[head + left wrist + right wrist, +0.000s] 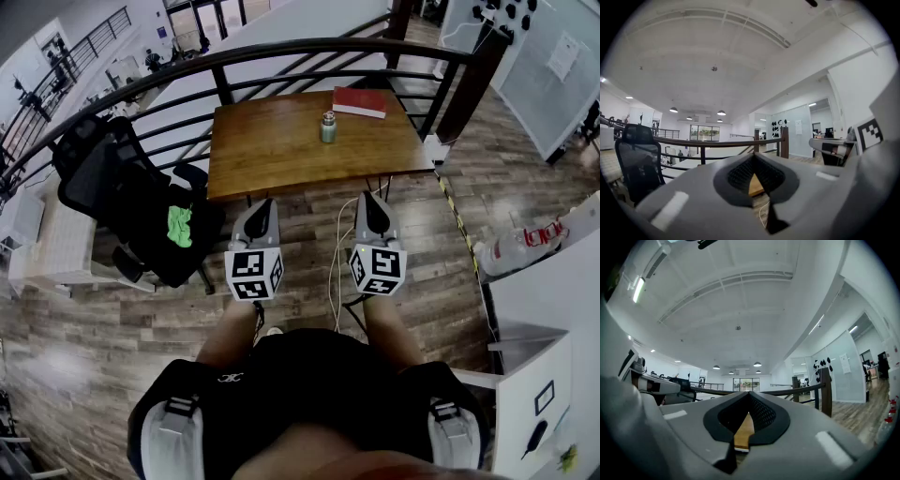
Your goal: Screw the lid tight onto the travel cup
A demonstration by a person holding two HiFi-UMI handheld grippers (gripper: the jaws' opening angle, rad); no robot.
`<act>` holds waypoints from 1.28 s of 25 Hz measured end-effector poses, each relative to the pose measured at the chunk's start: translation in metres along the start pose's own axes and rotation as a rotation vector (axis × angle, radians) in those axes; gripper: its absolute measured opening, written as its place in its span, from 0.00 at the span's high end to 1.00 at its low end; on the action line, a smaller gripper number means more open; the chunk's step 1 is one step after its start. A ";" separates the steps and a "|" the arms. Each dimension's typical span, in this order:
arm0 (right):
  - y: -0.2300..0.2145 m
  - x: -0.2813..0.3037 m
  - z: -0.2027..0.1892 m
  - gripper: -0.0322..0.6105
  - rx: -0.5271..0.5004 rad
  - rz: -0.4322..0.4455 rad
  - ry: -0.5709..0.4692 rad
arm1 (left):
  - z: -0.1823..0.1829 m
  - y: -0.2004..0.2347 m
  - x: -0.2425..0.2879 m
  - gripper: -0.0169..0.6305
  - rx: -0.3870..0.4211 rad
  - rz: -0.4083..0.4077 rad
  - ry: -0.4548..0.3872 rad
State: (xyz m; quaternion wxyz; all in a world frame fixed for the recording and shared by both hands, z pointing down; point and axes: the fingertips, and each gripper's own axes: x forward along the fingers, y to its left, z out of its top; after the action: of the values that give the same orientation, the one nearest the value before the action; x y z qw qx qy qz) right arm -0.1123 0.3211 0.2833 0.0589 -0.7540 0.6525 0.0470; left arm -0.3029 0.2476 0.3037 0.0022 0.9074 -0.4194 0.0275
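A small green travel cup [328, 127] with a silvery lid on top stands near the far middle of the wooden table [281, 150]. My left gripper [262, 212] and right gripper [372, 208] hang side by side over the floor, short of the table's near edge, well away from the cup. Both are shut with nothing between the jaws. In the left gripper view the left gripper [754, 157] points at the railing, with a sliver of the table showing past its closed tips. The right gripper [749, 394] shows the same in the right gripper view. The cup is hidden in both gripper views.
A red book [360, 101] lies at the table's far right corner. A black office chair [122, 197] with a green cloth [180, 225] stands left of the table. A dark curved railing [281, 52] runs behind the table. A cable [339, 246] trails on the wooden floor under the table.
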 end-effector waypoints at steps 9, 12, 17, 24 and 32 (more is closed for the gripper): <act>-0.017 0.002 0.002 0.95 0.020 -0.005 -0.003 | 0.000 -0.015 0.013 0.89 -0.023 -0.009 0.014; -0.027 0.002 0.002 0.95 0.046 -0.004 -0.007 | 0.000 -0.022 0.018 0.89 -0.040 -0.020 0.019; -0.047 0.000 0.006 0.95 0.041 0.006 -0.016 | 0.005 -0.037 0.030 0.89 -0.027 -0.006 0.006; -0.069 -0.001 0.000 0.95 0.024 0.063 -0.007 | -0.004 -0.056 0.037 0.89 -0.028 0.032 0.021; -0.077 0.024 -0.009 0.95 0.000 0.108 0.005 | -0.005 -0.061 0.059 0.89 -0.032 0.044 0.017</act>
State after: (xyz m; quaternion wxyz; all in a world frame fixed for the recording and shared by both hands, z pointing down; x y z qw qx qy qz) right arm -0.0325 0.3071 0.2912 0.0547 -0.7179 0.6923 0.0480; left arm -0.2189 0.2422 0.3130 0.0197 0.8975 -0.4396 0.0286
